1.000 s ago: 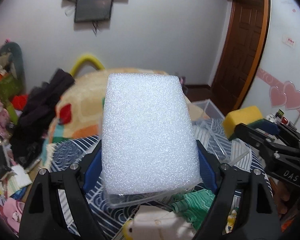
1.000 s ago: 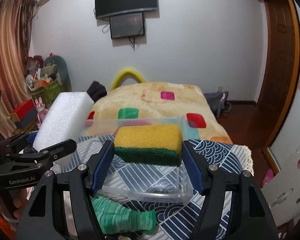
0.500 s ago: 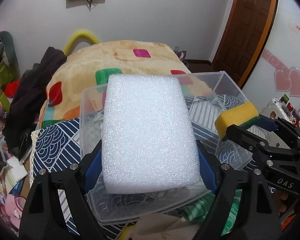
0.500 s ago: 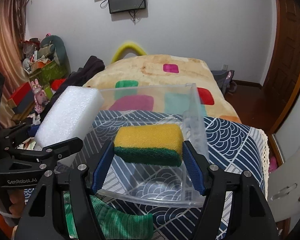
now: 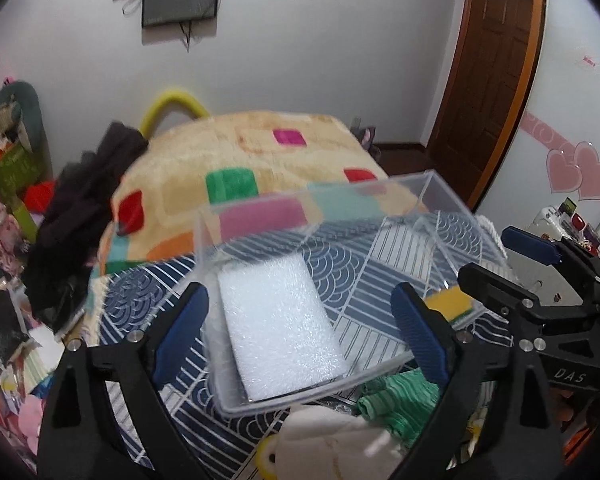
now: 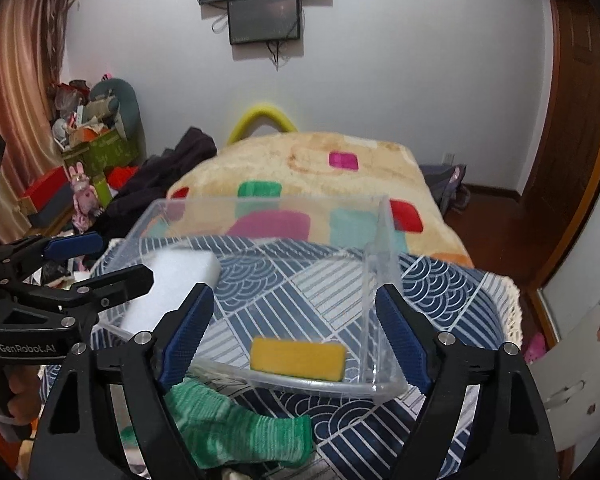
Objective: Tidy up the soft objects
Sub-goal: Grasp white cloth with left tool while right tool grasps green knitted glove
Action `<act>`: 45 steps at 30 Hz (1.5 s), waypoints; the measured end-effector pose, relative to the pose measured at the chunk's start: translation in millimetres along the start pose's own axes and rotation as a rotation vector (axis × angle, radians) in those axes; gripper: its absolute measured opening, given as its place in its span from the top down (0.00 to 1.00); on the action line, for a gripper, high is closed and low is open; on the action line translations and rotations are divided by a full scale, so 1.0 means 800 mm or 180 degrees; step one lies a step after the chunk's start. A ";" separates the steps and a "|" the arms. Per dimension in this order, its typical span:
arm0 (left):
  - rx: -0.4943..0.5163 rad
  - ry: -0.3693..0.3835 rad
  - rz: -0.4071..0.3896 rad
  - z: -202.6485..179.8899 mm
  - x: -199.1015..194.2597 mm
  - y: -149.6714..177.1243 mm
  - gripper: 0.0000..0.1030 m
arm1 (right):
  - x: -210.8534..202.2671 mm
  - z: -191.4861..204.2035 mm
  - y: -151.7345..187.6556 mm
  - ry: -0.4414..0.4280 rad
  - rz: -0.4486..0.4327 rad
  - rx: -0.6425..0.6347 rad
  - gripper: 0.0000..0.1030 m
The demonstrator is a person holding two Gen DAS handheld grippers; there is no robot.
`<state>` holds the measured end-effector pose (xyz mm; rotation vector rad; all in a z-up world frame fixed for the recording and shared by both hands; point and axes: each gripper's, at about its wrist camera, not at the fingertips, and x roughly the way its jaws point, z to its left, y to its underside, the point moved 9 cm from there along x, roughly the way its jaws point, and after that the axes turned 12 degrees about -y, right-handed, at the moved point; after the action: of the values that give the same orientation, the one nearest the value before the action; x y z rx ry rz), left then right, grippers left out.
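Note:
A clear plastic box (image 5: 428,178) (image 6: 384,248) stands on the blue patterned cloth. The white foam block (image 5: 280,324) (image 6: 168,280) lies inside it at the left. The yellow and green sponge (image 6: 298,359) (image 5: 452,303) lies inside it at the right. My left gripper (image 5: 300,328) is open and empty above the foam block. My right gripper (image 6: 296,332) is open and empty above the sponge.
A green knitted sock (image 6: 236,428) (image 5: 396,398) and a white soft item (image 5: 332,440) lie on the cloth in front of the box. A bed with a patterned blanket (image 6: 320,168) lies behind. Clutter lines the left wall (image 6: 88,152).
Both grippers have opened. The foam block and the sponge have dropped out of the jaws into the clear box.

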<state>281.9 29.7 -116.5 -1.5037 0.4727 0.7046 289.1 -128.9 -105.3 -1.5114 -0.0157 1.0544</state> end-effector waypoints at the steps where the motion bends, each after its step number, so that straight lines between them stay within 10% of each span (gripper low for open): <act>1: 0.0007 -0.0019 -0.0059 0.001 -0.008 -0.002 0.06 | -0.008 0.003 -0.003 -0.0010 -0.0054 -0.0017 0.19; 11: 0.0107 -0.0146 -0.0532 0.015 -0.087 0.018 0.01 | -0.062 0.029 0.005 -0.0147 -0.0376 -0.0083 0.07; 33: 0.0300 0.0136 0.0084 -0.006 -0.052 0.154 0.00 | 0.018 0.049 0.102 -0.0380 0.0473 0.0025 0.06; 42: 0.0441 0.0219 0.0083 -0.034 -0.040 0.153 0.01 | 0.023 0.042 0.117 -0.0697 0.0578 0.0238 0.80; 45: 0.0435 0.0245 0.0071 -0.039 -0.036 0.150 0.13 | 0.017 0.045 0.115 -0.0715 0.0516 0.0230 0.88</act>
<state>184.1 -13.2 -185.7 -1.4021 0.5854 0.6211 225.5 -118.3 -181.3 -1.3399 -0.0123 1.3376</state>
